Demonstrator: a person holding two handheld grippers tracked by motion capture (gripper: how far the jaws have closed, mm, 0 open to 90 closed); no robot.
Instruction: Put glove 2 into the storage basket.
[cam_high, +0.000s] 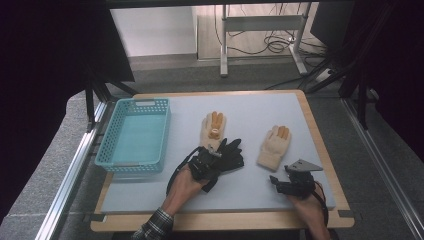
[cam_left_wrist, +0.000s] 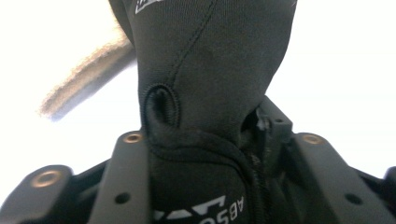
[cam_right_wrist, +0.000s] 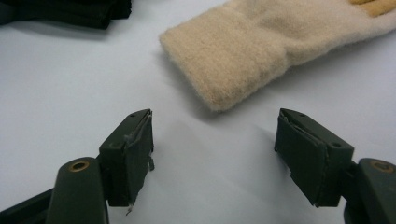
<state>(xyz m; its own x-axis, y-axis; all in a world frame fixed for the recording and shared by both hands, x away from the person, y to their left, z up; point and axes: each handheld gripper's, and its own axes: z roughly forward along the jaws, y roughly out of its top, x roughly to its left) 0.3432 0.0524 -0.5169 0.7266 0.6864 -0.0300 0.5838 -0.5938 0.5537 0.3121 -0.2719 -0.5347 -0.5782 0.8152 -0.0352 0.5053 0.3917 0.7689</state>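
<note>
A black glove (cam_high: 232, 154) lies mid-table, its cuff toward the person. My left gripper (cam_high: 214, 159) is shut on that cuff. In the left gripper view the black glove (cam_left_wrist: 210, 70) bunches between the jaws of my left gripper (cam_left_wrist: 219, 140), with a cream glove (cam_left_wrist: 88, 74) behind it. That cream glove (cam_high: 213, 129), orange at the fingertips, lies just beyond the black one. A second cream glove (cam_high: 274, 146) lies to the right. My right gripper (cam_high: 278, 181) stands open just short of its cuff; the right gripper (cam_right_wrist: 215, 140) holds nothing, and the cream cuff (cam_right_wrist: 233, 60) lies ahead of it.
A turquoise plastic basket (cam_high: 107, 145) stands at the table's left side. The grey mat (cam_high: 260, 105) covers the wooden table. Black glove fabric (cam_right_wrist: 70, 11) lies at the top left of the right gripper view. Desk legs and cables are on the floor beyond.
</note>
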